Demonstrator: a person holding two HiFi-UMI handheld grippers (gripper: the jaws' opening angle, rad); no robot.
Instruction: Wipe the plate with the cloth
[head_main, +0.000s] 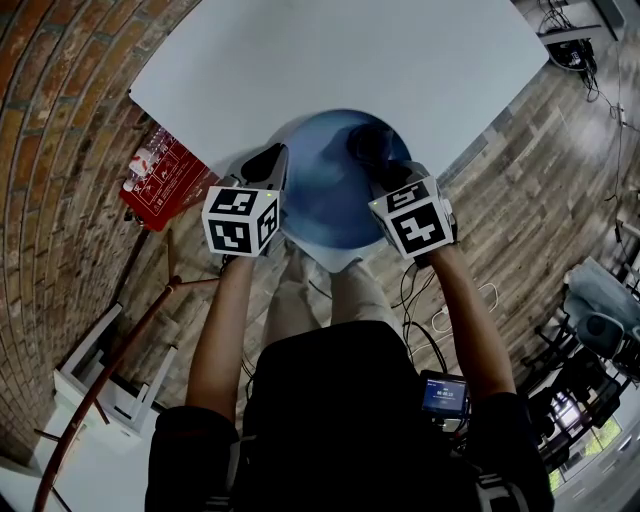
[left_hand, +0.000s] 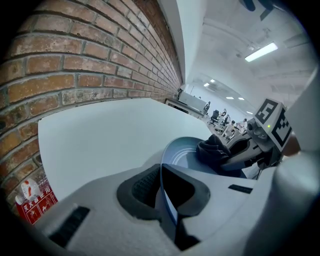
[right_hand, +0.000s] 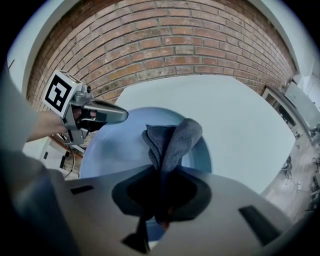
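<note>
Two pairs of jaws are mine, and both are closed on something. Biggest of all is the brick wall (right_hand: 165, 40), which rises far beyond both sets of jaws. The white desk (head_main: 400, 50) spreads out ahead of them up to that wall.

Next comes the blue plate (head_main: 330, 205), between my two grippers. Its far part is over the desk and its near part reaches out past the desk's edge. I cannot tell whether it rests on the desk. My left gripper (left_hand: 162, 195) has its jaws pinched on the plate's rim. The thin blue edge runs straight up between them, and the plate's hollow opens ahead and to their right.

A red printed board (head_main: 165, 180) lies on the floor, off to the left of the left jaws.

Smallest is the dark grey cloth (right_hand: 172, 140), nipped between the jaws of my right gripper (right_hand: 162, 195). A bunched fold stands out just beyond their tips and sits against the plate's face, on the side away from the left jaws. From the right gripper view, the left gripper's tip meets the rim ahead and to the left of my right jaws.
</note>
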